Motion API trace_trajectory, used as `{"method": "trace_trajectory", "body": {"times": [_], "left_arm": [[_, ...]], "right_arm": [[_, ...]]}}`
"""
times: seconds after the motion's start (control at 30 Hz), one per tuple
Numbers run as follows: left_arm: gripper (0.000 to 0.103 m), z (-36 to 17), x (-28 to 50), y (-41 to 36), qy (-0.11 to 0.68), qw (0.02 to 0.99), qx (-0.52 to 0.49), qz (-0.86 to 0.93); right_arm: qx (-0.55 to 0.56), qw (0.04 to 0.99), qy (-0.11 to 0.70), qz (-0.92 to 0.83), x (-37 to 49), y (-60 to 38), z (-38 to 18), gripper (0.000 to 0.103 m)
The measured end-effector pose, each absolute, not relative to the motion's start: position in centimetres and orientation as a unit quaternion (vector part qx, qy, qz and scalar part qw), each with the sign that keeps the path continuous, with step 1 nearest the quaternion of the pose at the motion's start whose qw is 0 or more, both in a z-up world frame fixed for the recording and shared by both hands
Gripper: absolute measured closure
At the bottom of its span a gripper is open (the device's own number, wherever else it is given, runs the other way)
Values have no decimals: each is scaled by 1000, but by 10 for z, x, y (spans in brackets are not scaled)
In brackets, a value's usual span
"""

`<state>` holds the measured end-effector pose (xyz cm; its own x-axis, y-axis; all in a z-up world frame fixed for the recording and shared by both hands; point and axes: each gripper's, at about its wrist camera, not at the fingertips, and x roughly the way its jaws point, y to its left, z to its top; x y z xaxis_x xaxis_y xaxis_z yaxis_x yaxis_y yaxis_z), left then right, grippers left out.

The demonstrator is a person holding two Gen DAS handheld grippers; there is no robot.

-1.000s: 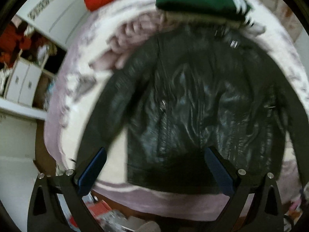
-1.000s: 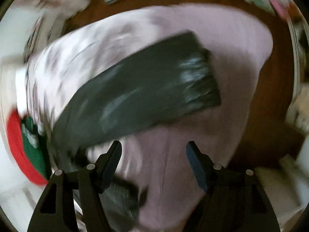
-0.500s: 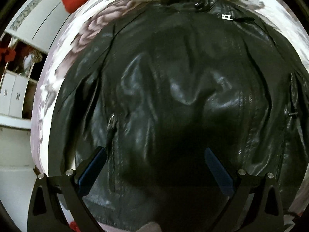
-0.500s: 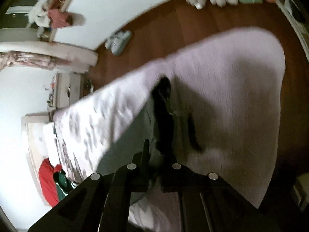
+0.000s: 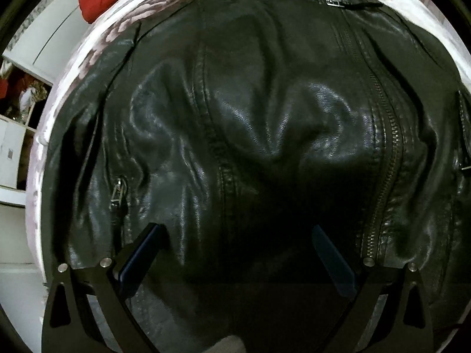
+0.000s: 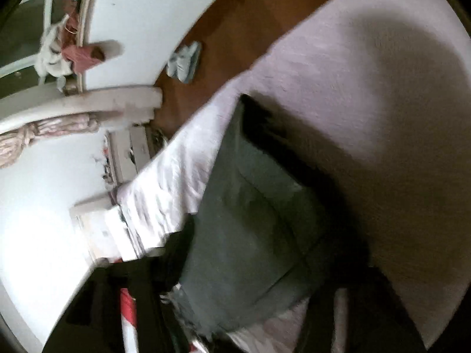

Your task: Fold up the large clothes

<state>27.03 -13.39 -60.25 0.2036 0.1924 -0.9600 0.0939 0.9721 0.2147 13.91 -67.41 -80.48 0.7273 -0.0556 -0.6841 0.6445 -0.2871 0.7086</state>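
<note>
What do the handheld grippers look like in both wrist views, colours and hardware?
Left gripper: two matte black angular arms with triangular cut-outs, each carrying two round silver bolt heads, and flat dark blue pads on the inner faces of the jaws. Right gripper: the same black frame shape, but too blurred and dark for pads, bolts or markings to show. No cables, sleeves or hands are visible.

Right claw (image 6: pixel 235 309) tips blurred and buried under dark cloth (image 6: pixel 250 220); jacket (image 5: pixel 265 147) sleeves cut off by frame edge
</note>
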Motion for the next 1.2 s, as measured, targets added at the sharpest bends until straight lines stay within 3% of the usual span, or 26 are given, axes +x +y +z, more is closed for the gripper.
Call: {"method": "trace_trajectory", "body": {"times": [0.03, 0.17, 0.33, 0.53, 0.63, 0.83, 1.03, 1.1, 1.2], "left_arm": [[0, -602, 269, -132, 629, 769, 107, 30], [0, -592, 273, -128, 638, 764, 95, 22], [0, -559, 290, -115, 609, 789, 71, 43], [0, -610, 335, -130, 657, 751, 67, 13], [0, -598, 330, -116, 650, 759, 44, -12], [0, -560, 299, -4, 637, 768, -24, 69], [0, -544, 263, 139, 621, 752, -80, 205], [0, -544, 257, 162, 620, 748, -72, 226], [0, -550, 255, 179, 626, 740, -59, 239]], "right_arm": [[736, 564, 204, -316, 147, -676, -804, 97], [694, 604, 217, -325, 183, -679, -755, 97], [574, 719, 272, -280, 257, -646, -634, 98], [440, 805, 342, -205, 367, -552, -534, 97], [372, 830, 393, -137, 439, -467, -517, 97], [214, 836, 506, 0, 542, -255, -567, 97], [55, 795, 595, 106, 573, -38, -684, 97], [20, 780, 613, 127, 582, -20, -723, 96], [6, 757, 635, 154, 575, -11, -750, 78]]}}
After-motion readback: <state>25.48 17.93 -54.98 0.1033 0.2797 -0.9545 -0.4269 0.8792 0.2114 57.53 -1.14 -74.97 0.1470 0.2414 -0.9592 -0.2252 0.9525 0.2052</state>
